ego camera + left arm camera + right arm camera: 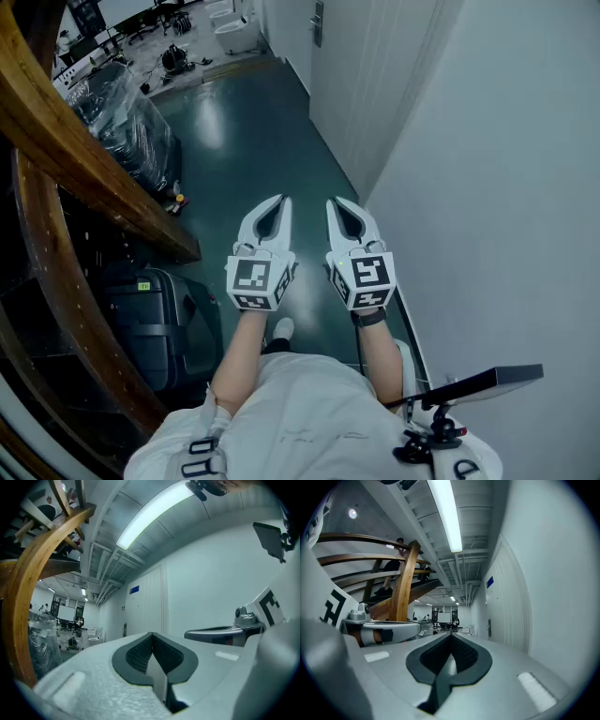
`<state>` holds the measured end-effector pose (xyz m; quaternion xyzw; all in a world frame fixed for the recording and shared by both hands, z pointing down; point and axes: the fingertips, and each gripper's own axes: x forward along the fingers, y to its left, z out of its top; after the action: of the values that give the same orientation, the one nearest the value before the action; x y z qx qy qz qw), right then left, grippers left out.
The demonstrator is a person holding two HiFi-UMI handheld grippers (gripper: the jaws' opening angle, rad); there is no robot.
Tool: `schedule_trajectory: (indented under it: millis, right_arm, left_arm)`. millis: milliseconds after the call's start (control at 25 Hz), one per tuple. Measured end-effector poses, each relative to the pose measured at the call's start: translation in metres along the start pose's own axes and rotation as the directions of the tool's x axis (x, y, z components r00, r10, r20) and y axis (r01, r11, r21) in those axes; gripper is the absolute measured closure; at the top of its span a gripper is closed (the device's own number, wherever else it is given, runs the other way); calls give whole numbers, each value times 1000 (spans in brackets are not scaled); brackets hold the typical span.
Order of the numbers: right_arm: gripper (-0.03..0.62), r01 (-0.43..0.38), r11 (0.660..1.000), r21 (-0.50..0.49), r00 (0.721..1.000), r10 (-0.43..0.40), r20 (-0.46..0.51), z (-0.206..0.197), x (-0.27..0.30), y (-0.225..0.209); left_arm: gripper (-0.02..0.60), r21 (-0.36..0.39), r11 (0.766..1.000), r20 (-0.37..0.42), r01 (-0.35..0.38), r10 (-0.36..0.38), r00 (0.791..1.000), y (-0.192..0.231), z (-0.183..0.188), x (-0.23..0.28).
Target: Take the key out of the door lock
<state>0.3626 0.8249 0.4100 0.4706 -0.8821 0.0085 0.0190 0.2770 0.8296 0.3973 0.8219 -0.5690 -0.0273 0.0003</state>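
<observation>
Both grippers are held side by side in front of the person, above a dark green floor. My left gripper [280, 201] is shut with nothing between its jaws, and my right gripper [333, 203] is shut and empty too. A white door with a dark lock plate [317, 22] stands far ahead on the right wall; the same lock plate [489, 626] is small in the right gripper view. No key can be made out at this distance. The jaws of both grippers meet at their tips in their own views, left gripper [152, 634] and right gripper [452, 636].
A white wall [506, 187] runs close along the right. A curved wooden stair rail [66, 131] and a dark suitcase [155, 319] crowd the left. Plastic-wrapped goods [127, 117] stand further up the corridor. The green floor [253, 141] leads ahead to the door.
</observation>
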Motion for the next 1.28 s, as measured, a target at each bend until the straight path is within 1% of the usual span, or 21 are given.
schedule_trajectory:
  millis: [240,400,600,680,760,840,920,1000,1080,1120,1200,1280]
  right_arm:
    - [594,5,1000,4,1000,-5,-13,-1,55,22]
    - [594,-9,1000,17,1000,10,-9,5,107,47]
    - [594,-49,999,15,999,49,19,13,151,74]
    - [592,-72,997,4,997,72,2,10,167,81]
    - [592,-84,996,11,996,84,-16,4,185,85]
    - [593,-71,997,26,997,72,-33,-4,208,80]
    - [602,-56,998,25,996,58,-69,-17,235,75]
    - [602,-68,997,34,993,71,-93,-30,264,74]
    - [602,-114,992,51,988,119,-100,-39,301,77]
    - [603,-143,988,53,984,148,-97,-40,323,79]
    - [603,-191,981,44,978,194,-79,-34,370,79]
    - [603,-223,974,37,973,225,-59,-23,418,74]
  left_arm:
    - [581,-10,1000,2,6,-6,1000,58,-1,14]
    - [581,-28,1000,2,7,-7,1000,109,3,26]
    - [581,-27,999,16,-38,38,999,164,6,30]
    - [581,-57,996,5,-63,63,998,184,-1,32]
    - [581,-107,991,-3,-76,76,997,199,-7,33]
    - [581,-136,988,15,-73,76,997,210,-4,39]
    - [581,-139,987,31,-82,87,996,224,-2,48]
    - [581,-137,984,25,-117,122,992,246,-12,60]
    - [581,-141,974,27,-179,184,983,278,-22,77]
    - [583,-133,967,32,-217,223,974,297,-24,87]
    - [583,-96,955,41,-279,284,958,332,-23,114]
    - [586,-61,950,43,-306,309,950,361,-19,150]
